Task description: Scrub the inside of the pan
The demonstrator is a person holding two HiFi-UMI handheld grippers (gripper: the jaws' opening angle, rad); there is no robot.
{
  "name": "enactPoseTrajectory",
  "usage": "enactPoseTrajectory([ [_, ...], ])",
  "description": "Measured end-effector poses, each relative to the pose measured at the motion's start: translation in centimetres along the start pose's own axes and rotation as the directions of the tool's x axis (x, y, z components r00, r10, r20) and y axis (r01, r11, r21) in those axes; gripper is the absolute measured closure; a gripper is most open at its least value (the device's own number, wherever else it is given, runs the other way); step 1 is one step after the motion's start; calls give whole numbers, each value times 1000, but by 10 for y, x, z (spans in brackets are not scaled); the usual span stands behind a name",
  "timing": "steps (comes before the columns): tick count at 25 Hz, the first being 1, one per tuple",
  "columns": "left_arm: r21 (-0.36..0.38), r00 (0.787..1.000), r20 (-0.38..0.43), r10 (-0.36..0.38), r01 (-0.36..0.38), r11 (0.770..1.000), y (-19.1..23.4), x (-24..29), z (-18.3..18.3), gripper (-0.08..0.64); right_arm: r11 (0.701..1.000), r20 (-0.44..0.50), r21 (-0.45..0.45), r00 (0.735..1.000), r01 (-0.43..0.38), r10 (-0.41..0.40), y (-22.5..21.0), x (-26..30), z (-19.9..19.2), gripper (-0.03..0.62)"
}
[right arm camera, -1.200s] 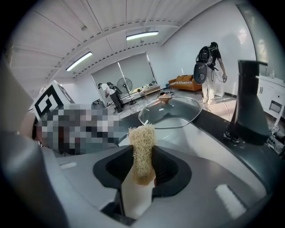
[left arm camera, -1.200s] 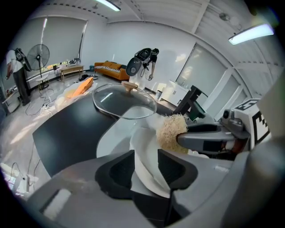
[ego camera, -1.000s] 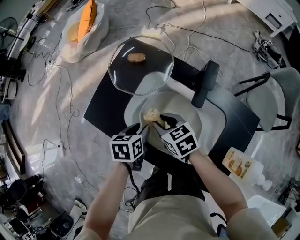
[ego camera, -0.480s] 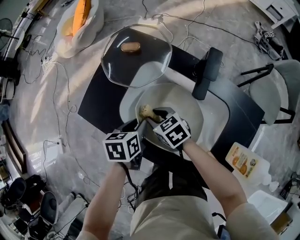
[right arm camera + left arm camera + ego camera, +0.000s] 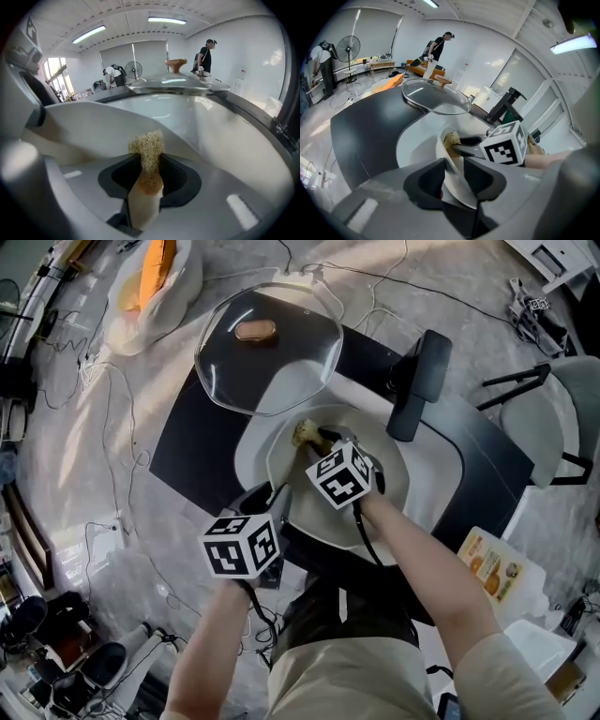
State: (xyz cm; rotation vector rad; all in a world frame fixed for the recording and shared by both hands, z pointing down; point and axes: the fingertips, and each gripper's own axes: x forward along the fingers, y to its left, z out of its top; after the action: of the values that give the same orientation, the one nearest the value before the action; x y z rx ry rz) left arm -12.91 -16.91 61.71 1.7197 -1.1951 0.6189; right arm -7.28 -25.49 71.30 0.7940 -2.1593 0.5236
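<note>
A cream pan (image 5: 309, 517) with a black handle (image 5: 417, 385) sits on a white board (image 5: 248, 451) on the black table (image 5: 197, 446). My left gripper (image 5: 279, 501) straddles the pan's near rim (image 5: 454, 185). Its jaws have just been closing, and the pads now press the rim between them. My right gripper (image 5: 317, 437) reaches into the pan, shut on a tan fibrous scrubber (image 5: 304, 433). The scrubber's frayed tip (image 5: 148, 150) pokes out past the jaws toward the pan's far wall (image 5: 93, 126). Whether it touches the wall I cannot tell.
A glass lid (image 5: 267, 348) with a wooden knob rests at the pan's far left, overlapping the board. A soap bottle (image 5: 492, 568) lies at the lower right. A white bag (image 5: 155, 282), cables and a grey chair (image 5: 553, 427) surround the table.
The right gripper has sunk into the pan and carried the scrubber from the middle to the far side. The left gripper has stayed at the near rim.
</note>
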Motion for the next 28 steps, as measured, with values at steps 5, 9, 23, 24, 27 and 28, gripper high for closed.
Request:
enactPoseTrajectory([
  [5, 0, 1000, 4, 1, -1, 1000, 0, -1, 0, 423, 991, -118, -63, 986, 114, -121, -43, 2, -31, 463],
  [9, 0, 1000, 2, -4, 4, 1000, 1, 0, -1, 422, 982, -277, -114, 944, 152, -178, -65, -15, -72, 463],
  [23, -9, 999, -10, -35, 35, 999, -6, 1, -5, 419, 980, -705, -58, 703, -189, 94, -10, -107, -145, 467],
  [24, -9, 999, -9, -36, 36, 999, -6, 1, -5, 419, 975, -708, -37, 694, -221, 130, 0, -113, -144, 466],
  [27, -15, 999, -9, -37, 37, 999, -7, 1, -5, 419, 945, -700, 9, 673, -326, 239, 35, -129, -132, 467],
  [28, -15, 999, -11, -38, 38, 999, -7, 1, -5, 419, 932, -697, 4, 667, -364, 263, 47, -133, -126, 468],
])
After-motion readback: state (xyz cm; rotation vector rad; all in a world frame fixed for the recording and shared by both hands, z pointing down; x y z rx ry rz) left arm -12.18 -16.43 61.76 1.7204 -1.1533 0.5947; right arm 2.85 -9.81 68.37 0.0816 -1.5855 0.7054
